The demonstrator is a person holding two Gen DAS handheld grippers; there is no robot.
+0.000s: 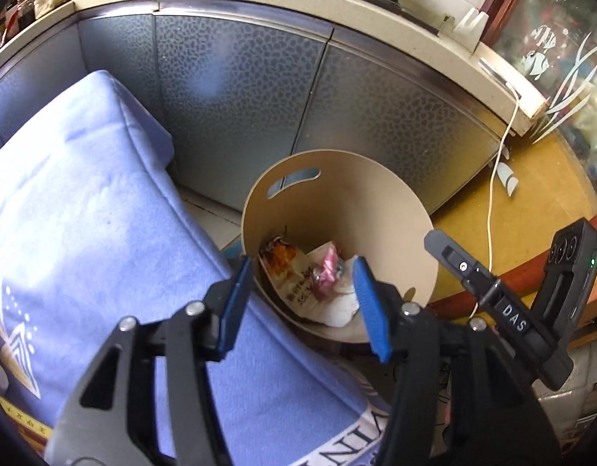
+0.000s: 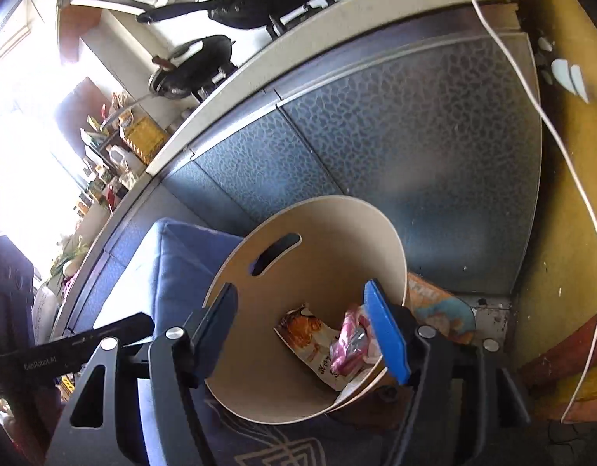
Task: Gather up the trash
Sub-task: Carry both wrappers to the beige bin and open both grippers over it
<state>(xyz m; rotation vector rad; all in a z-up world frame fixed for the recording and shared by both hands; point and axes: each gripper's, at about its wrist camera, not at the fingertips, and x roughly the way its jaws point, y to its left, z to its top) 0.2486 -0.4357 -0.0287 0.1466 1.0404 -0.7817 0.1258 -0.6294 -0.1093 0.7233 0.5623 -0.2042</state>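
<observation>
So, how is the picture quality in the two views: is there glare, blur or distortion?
Left wrist view: evenly lit and sharp; the fisheye bends the pale stone countertop edge into an arc; the beige round bin and its crumpled wrappers are clear. Right wrist view: the window at the left is blown out white, the patterned grey cabinet door is slightly soft, and the frame is tilted.

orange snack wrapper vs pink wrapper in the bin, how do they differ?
The orange printed snack wrapper lies opened out and fairly flat; the pink crinkled wrapper is bunched into a wad. The orange one looks larger and sits partly beneath the pink one. Both lie at the bottom of the beige round waste bin, untouched by either gripper.
</observation>
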